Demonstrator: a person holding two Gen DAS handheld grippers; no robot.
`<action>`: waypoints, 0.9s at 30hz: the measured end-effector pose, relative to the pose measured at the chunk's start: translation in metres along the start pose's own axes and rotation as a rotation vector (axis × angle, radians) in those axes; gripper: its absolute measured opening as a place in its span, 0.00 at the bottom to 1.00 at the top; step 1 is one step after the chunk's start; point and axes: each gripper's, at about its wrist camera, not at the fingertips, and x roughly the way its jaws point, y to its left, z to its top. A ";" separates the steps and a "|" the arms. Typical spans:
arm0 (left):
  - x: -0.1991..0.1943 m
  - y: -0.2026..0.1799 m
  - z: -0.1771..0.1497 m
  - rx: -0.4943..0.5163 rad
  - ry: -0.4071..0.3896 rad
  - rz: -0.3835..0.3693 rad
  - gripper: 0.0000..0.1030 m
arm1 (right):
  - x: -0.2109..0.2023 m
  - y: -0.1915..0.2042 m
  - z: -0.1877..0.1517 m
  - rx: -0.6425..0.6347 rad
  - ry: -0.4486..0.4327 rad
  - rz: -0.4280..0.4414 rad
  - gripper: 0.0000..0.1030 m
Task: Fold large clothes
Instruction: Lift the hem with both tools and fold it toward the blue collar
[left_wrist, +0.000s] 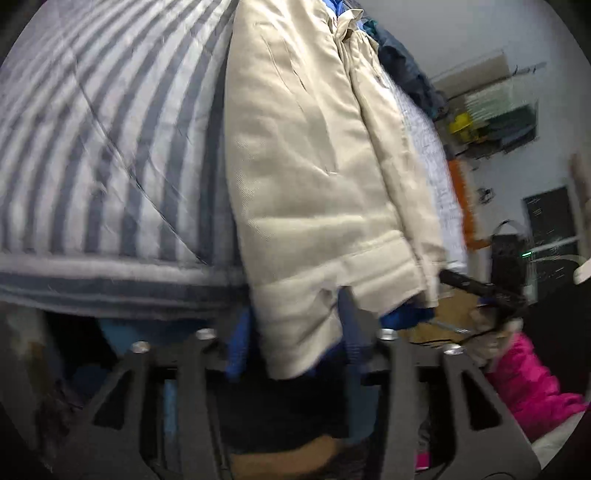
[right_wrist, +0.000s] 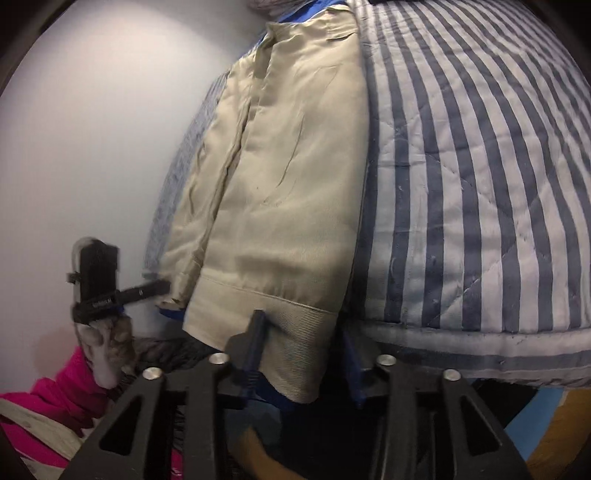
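Beige jacket (left_wrist: 314, 184) lies lengthwise on the striped quilt (left_wrist: 92, 147) of the bed, its long axis running straight away from me, hem toward me and collar at the far end. My left tongs (left_wrist: 295, 332) straddle one hem corner, and my right tongs (right_wrist: 303, 350) straddle the other; each pair looks to be holding the cloth between its jaws, though blur keeps me from being sure on the left. Both hands sit equally near, so I judge the next move to be carrying the hem away toward the collar
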 end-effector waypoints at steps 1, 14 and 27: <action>0.002 0.001 -0.001 -0.005 0.009 -0.007 0.47 | 0.001 -0.005 0.000 0.019 0.012 0.021 0.43; -0.012 -0.015 -0.004 0.009 0.001 -0.029 0.19 | -0.002 0.001 0.005 0.052 0.054 0.180 0.16; -0.070 -0.063 0.075 0.039 -0.179 -0.121 0.17 | -0.052 0.042 0.081 0.033 -0.191 0.223 0.15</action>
